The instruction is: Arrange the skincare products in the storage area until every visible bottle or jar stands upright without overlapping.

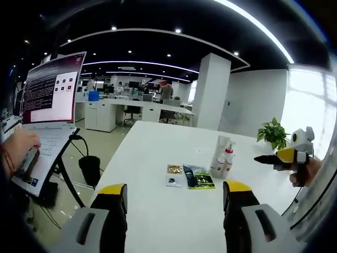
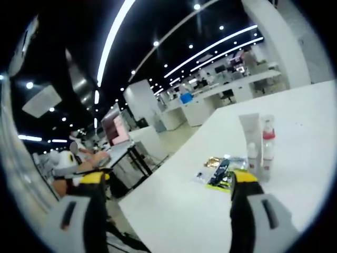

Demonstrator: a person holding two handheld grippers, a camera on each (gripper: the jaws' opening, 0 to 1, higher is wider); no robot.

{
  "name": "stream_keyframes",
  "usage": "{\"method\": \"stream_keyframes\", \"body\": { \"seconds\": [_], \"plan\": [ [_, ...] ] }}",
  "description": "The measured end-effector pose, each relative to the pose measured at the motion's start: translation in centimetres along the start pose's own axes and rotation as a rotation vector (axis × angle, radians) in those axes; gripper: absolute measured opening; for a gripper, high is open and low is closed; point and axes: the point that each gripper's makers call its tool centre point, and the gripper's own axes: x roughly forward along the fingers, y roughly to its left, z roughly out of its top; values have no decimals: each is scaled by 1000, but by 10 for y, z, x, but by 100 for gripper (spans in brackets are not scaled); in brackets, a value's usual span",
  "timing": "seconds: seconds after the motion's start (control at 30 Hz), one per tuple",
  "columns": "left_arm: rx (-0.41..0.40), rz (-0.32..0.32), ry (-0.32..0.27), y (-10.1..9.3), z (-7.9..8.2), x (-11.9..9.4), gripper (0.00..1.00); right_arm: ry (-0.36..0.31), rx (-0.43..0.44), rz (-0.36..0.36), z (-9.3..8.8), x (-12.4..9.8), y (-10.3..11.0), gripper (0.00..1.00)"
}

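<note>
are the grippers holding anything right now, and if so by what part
Nothing is held. The left gripper and the right gripper are both open and empty above the white table, short of the bottles.

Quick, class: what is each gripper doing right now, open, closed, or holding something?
Left gripper: open, holding nothing, above the white table.
Right gripper: open, holding nothing, aimed toward the bottles.
</note>
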Motion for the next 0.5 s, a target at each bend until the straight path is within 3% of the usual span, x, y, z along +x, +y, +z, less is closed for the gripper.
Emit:
{"method": "stream_keyframes", "body": {
  "seconds": [0.5],
  "plan": [
    [10, -37, 32, -10, -4, 9, 77, 7, 4, -19, -1, -5, -8, 96]
  ]
}}
